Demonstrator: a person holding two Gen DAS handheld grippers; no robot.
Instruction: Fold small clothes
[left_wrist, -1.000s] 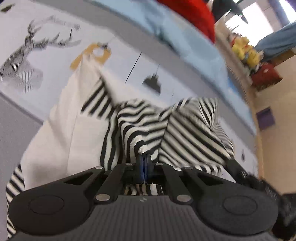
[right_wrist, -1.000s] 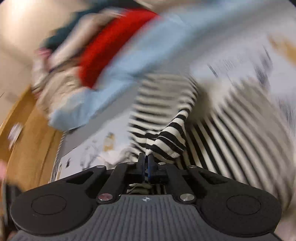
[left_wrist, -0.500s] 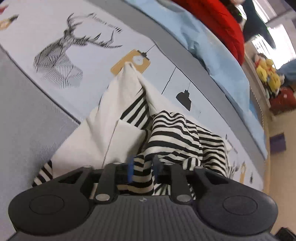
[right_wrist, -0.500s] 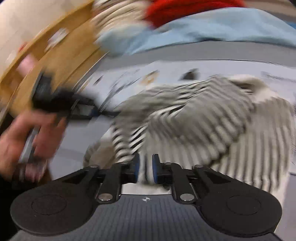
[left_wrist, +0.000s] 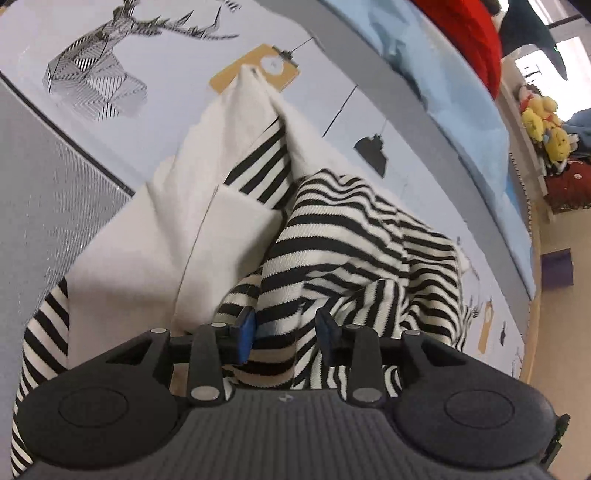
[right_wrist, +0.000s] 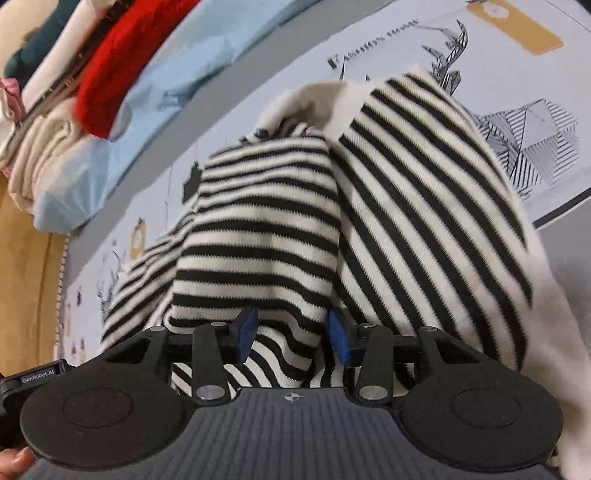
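jaws of both grippers parted (shut before), striped garment (left_wrist: 343, 229) released

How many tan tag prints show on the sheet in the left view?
2. One tag sits at the top, partly under the white cloth; the other is near the sheet's right edge. Cloth may hide more.
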